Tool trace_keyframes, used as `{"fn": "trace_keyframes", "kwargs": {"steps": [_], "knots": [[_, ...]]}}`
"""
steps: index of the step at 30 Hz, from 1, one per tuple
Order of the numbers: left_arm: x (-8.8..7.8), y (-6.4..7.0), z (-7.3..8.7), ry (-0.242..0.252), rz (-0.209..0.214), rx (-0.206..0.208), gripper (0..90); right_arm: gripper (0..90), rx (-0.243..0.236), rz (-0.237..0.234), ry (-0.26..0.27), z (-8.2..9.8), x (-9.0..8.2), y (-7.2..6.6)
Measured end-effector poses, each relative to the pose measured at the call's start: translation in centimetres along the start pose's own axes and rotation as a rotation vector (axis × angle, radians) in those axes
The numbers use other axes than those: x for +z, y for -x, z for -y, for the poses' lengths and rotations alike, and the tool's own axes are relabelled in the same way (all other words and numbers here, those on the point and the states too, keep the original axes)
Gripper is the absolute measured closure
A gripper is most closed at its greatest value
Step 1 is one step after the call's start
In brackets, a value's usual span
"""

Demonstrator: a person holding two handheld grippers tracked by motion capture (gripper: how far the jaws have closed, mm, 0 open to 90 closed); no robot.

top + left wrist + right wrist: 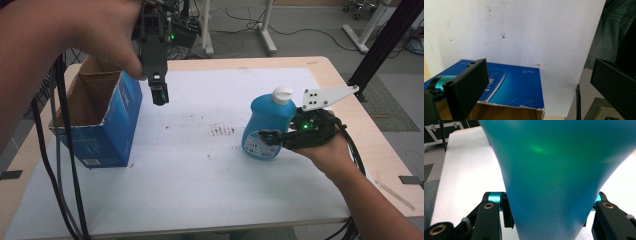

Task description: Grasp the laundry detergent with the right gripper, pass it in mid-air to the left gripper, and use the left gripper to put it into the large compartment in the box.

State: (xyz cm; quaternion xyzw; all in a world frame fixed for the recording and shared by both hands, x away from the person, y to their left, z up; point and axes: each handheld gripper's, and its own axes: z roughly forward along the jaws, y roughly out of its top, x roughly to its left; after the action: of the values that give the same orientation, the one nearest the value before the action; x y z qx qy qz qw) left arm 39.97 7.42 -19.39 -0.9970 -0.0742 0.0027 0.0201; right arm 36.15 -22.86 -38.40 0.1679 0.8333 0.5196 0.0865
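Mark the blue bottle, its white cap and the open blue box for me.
blue bottle (264,117), high view, on its body.
white cap (282,95), high view, on its top.
open blue box (122,117), high view, on its blue side wall.

Both tongs are black, angular frames. The left tongs (159,95), toward eleven o'clock in the high view, carry a small green light on the body and a white patch just above the tips; black cables trail from them down the frame's left edge. The right tongs (272,138), near three o'clock, bear a green light and a grey three-cornered plate with dark holes. In the right gripper view, brass-coloured rivets and teal metal collars show at the pivots. The forearms look bare, though a denim-like garment, perhaps, shows in the left gripper view.
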Motion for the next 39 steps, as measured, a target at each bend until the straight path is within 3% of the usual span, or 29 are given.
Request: {"fn": "trace_keyframes", "kwargs": {"steps": [13,26,39], "knots": [[-0.7,1.6,-1.1,0.013,-0.006,0.041,1.7,47.2,-0.070,-0.042,-0.038,-4.7,0.0,-2.4],[-1.1,3.3,-1.8,0.027,-0.003,0.085,1.7,47.1,-0.123,-0.138,-0.052,-9.0,1.9,-4.9],[-1.2,4.6,-2.4,0.038,0.001,0.116,1.7,47.3,-0.134,-0.210,-0.066,-11.2,4.5,-6.3]]}}
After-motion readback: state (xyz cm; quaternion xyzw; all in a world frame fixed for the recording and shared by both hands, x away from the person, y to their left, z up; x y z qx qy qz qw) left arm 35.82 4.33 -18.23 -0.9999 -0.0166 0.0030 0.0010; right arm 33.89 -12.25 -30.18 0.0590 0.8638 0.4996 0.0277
